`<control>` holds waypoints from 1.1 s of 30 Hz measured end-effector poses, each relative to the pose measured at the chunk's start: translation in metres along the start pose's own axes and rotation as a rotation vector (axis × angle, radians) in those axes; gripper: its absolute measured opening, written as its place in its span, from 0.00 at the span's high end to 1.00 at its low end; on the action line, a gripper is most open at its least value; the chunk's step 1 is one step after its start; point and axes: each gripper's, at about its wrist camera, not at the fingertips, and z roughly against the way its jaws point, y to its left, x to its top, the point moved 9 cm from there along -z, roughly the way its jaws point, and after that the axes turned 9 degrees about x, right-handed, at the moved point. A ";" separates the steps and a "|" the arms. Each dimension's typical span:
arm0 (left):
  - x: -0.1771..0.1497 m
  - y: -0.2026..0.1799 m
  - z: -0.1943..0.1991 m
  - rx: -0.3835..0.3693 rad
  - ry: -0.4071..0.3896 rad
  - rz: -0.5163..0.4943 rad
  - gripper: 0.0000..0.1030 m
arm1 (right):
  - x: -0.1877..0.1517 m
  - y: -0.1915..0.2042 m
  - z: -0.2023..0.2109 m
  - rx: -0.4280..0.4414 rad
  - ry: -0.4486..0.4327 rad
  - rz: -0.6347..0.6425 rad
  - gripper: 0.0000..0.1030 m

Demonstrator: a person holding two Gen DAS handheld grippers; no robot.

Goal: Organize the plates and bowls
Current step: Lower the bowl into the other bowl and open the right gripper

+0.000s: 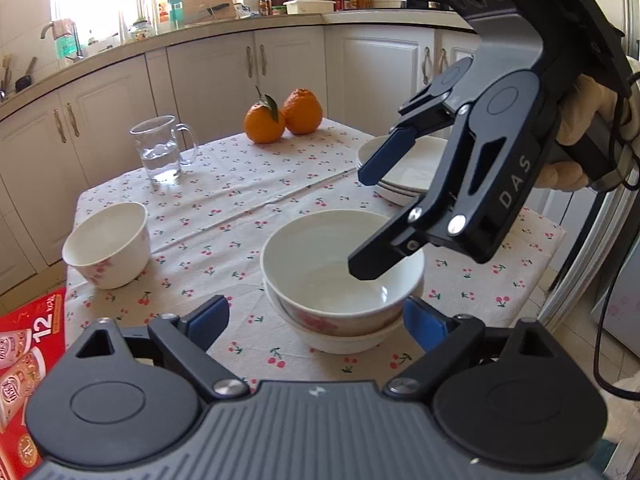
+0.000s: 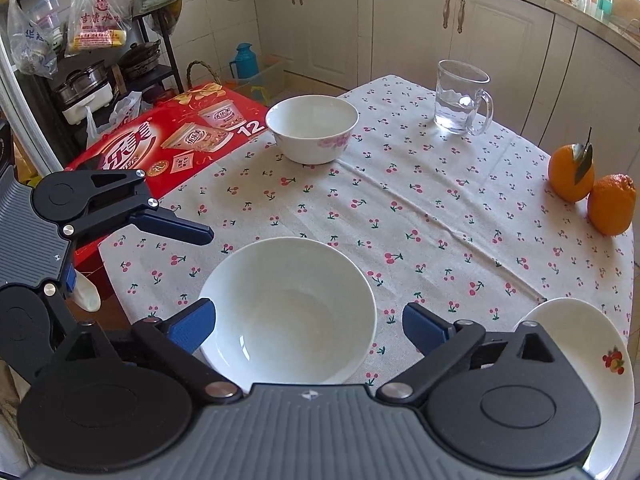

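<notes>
Two white bowls with pink flowers are nested in a stack (image 1: 340,280) near the table's front; the stack also shows in the right wrist view (image 2: 288,308). A third bowl (image 1: 106,244) stands alone at the table's left edge, also in the right wrist view (image 2: 312,128). A stack of white plates (image 1: 408,168) sits at the right, also in the right wrist view (image 2: 592,344). My left gripper (image 1: 316,318) is open, just in front of the bowl stack. My right gripper (image 1: 362,220) is open and empty, hovering over the stack; it also shows in its own view (image 2: 308,324).
A glass mug with water (image 1: 162,148) and two oranges (image 1: 282,118) stand at the far side of the cherry-print tablecloth (image 1: 240,200). A red carton (image 1: 28,360) lies beside the table at the left. Kitchen cabinets run behind.
</notes>
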 end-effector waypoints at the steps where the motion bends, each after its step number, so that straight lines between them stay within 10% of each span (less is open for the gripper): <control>1: 0.001 0.005 0.003 0.017 -0.013 0.003 0.03 | 0.002 0.001 0.000 -0.006 0.001 0.010 0.01; 15: -0.001 0.106 -0.006 0.226 -0.065 0.136 0.03 | 0.060 0.012 -0.013 -0.067 -0.031 0.109 0.00; 33: -0.002 0.167 -0.080 0.308 -0.067 0.201 0.03 | 0.136 -0.015 -0.092 -0.007 -0.002 0.128 0.00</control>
